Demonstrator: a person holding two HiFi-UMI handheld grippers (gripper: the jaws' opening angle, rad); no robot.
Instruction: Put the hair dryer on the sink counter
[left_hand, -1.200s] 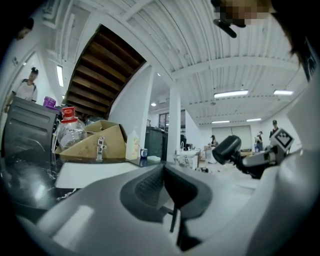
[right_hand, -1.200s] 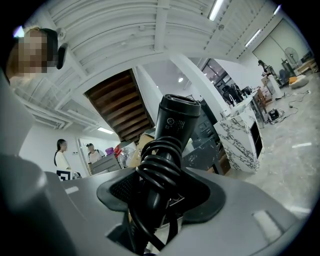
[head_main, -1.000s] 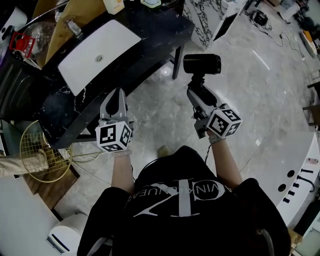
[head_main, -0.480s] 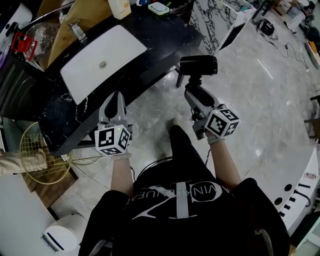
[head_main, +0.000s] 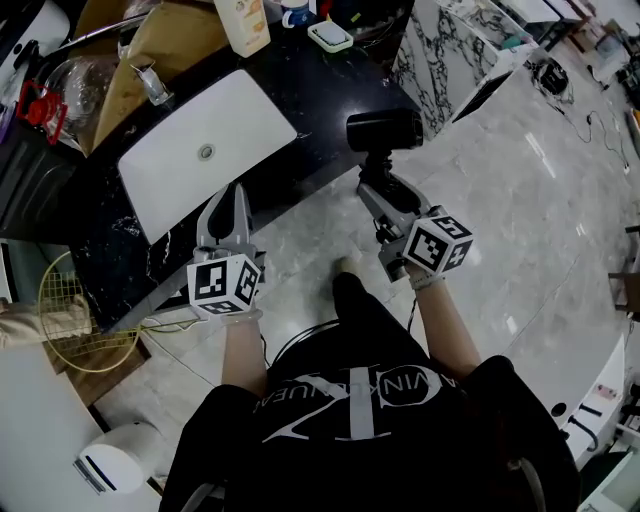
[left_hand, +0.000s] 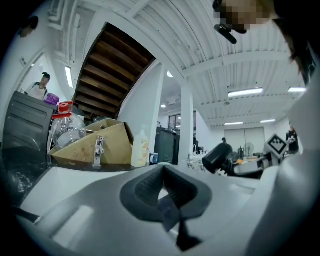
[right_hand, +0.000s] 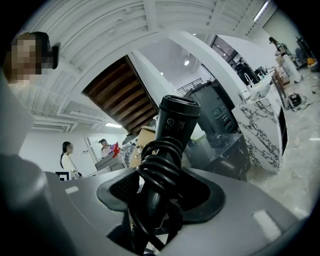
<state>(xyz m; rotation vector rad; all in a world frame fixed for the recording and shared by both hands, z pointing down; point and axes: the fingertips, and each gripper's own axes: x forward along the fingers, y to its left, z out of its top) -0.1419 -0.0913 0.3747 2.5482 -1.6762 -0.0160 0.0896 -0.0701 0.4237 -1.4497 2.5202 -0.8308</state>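
Two pads of my right gripper (right_hand: 152, 200) are pinched on the handle of the black hair dryer (right_hand: 175, 125), with its coiled cord (right_hand: 159, 165) bunched right in the grip. The handle runs straight up out of the jaws and the barrel sits crosswise on top. My left gripper (left_hand: 165, 187) has its jaws pressed together on nothing. In the head view the dryer hangs mid-frame, just off the right corner of the dark sink counter (head_main: 330, 85), which stretches toward the upper left with the white basin (head_main: 205, 150). So the drop spot lies up and left of the jaws, I reckon, and it's the right hand's carry.
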